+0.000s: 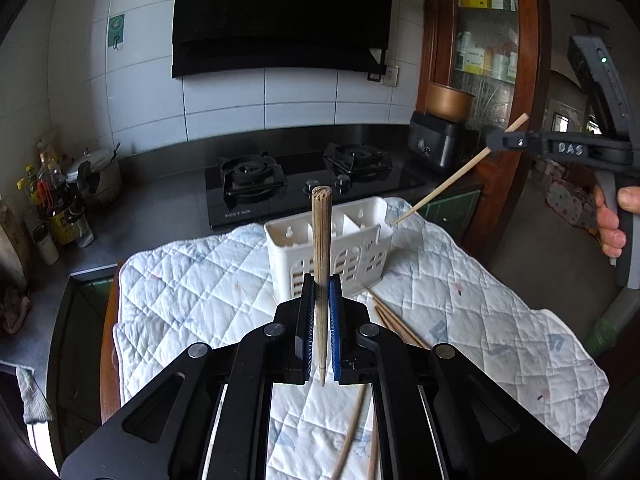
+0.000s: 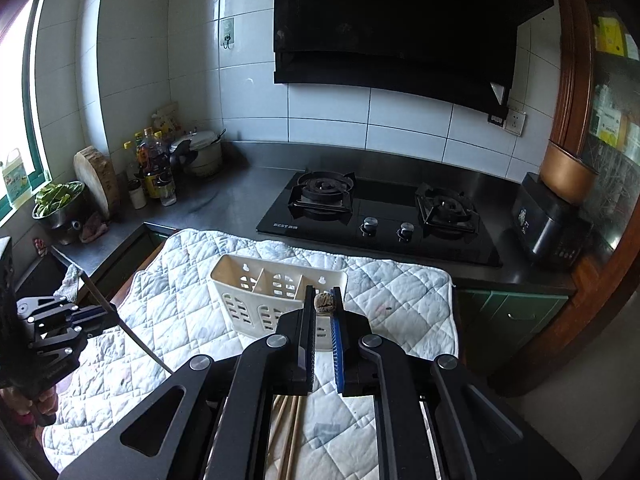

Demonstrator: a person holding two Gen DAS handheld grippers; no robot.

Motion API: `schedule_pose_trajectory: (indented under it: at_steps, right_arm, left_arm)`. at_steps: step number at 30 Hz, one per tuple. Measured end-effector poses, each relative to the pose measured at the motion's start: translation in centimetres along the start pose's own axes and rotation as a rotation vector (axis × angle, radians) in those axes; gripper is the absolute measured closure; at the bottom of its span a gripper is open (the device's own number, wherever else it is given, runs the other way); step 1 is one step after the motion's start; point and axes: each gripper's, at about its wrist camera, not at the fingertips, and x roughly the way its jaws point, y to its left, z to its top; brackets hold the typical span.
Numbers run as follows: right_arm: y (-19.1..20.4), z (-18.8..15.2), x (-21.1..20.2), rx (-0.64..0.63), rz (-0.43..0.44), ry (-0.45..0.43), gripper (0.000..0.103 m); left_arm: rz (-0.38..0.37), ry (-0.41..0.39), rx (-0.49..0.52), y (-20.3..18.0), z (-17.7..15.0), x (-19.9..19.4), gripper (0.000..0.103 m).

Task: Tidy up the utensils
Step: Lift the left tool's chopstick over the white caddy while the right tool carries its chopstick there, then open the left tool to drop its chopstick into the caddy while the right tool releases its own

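Both grippers, left gripper and right gripper, each clamp one chopstick; tip yours upright over the caddy near the quilt's far edge.

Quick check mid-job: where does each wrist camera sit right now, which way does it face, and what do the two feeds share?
Left wrist: behind the left gripper, shut on a chopstick, facing the white caddy and stove; right gripper and hand at right.
Right wrist: behind the right gripper, holding its chopstick end-on, facing the same way; left gripper at left.
Shared: caddy, quilted cloth, stove.
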Motion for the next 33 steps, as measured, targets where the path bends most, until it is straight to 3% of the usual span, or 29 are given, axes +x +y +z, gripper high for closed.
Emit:
schedule_pose_trajectory:
  at_steps: [6, 12, 17, 23, 33]
  right_arm:
    - [0.4, 1.6, 4.4, -0.026, -0.005, 0.080, 0.096]
    - [1.1, 1.5, 7.7, -0.055, -0.004, 0.137, 0.096]
    - [1.4, 1.3, 9.5, -0.070, 0.002, 0.162, 0.096]
    - [1.1, 0.7, 10.5, -0.061, 0.006, 0.171, 0.096]
    - [0.8, 0.2, 11.3, -0.034, 0.014, 0.168, 0.096]
  left_arm:
    - [0.043, -0.145, 0.037, -0.5, 6.6, -1.4, 0.097]
    - [0.103, -0.216, 0.042, -0.8, 10.4, 0.9, 0.097]
    - [0.099, -0.173, -0.003, -0.1, 11.4, 4.5, 0.097]
    - [0.099, -0.075, -0.038, 1.0, 10.3, 8.9, 0.097]
    - [0.060, -0.005, -0.074, 2.2, 8.5, 11.5, 0.097]
